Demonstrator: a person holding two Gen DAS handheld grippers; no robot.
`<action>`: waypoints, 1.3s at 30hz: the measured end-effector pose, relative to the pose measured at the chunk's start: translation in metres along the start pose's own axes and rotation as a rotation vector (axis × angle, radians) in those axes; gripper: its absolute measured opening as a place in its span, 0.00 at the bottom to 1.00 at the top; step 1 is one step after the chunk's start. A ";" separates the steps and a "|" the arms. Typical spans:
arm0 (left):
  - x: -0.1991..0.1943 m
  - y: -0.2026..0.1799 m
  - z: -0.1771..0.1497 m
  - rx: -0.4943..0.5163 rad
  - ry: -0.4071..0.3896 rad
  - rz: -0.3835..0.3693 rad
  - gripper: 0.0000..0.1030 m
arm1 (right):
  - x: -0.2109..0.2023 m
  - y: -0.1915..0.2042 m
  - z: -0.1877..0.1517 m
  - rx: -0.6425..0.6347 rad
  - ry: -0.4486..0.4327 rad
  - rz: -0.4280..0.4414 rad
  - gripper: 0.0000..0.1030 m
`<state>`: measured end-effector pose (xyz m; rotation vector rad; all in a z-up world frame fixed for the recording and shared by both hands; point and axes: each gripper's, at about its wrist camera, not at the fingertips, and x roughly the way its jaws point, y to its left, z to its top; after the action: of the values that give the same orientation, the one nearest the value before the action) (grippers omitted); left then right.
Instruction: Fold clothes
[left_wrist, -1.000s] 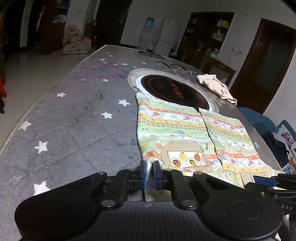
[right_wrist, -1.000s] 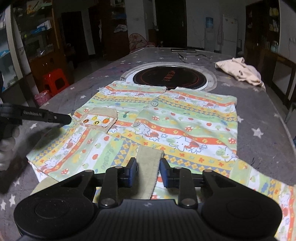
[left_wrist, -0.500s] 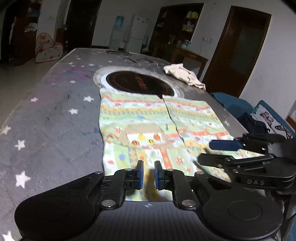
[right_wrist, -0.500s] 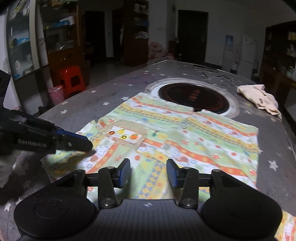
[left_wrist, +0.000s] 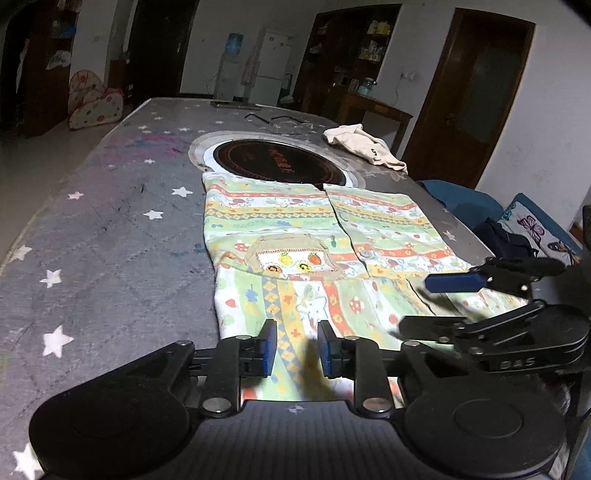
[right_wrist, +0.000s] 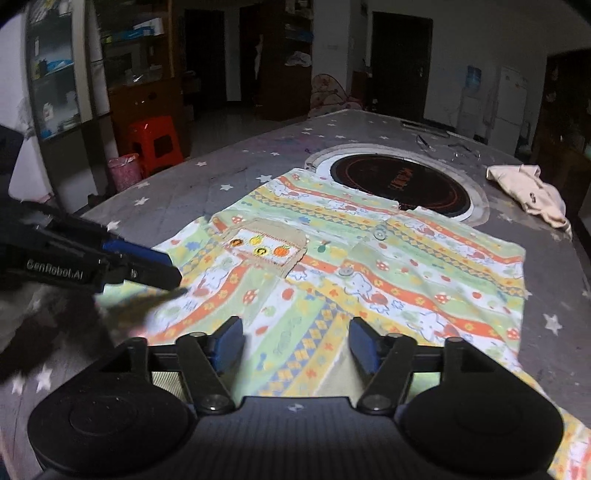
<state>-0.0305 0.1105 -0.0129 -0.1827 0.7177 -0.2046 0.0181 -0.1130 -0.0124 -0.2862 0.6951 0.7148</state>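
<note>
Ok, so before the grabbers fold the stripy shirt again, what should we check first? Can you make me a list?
1. Left gripper open and holding nothing: ok, there is a gap between its blue pads, with no cloth pinched.
2. Right gripper open: ok, its jaws stand wide apart above the shirt.
3. Stripy shirt lying flat on the table: mostly ok; its near edge is hidden behind the grippers, so cannot tell there.
4. Shirt clear of the round black cooktop: not ok, the far edge overlaps the cooktop's rim.
5. Beige cloth out of the way: ok, it lies apart from the shirt.
</note>
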 end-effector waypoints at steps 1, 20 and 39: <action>-0.002 -0.001 -0.003 0.008 0.000 0.001 0.26 | -0.003 0.001 -0.003 -0.012 0.003 0.002 0.64; -0.021 -0.020 -0.002 0.073 -0.029 -0.010 0.33 | -0.037 -0.010 -0.029 0.022 -0.004 -0.035 0.70; -0.003 -0.034 0.000 0.114 -0.028 0.058 0.41 | -0.042 -0.031 -0.046 0.150 0.007 -0.047 0.71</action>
<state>-0.0371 0.0783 -0.0031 -0.0562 0.6811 -0.1866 -0.0055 -0.1775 -0.0180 -0.1667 0.7422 0.6135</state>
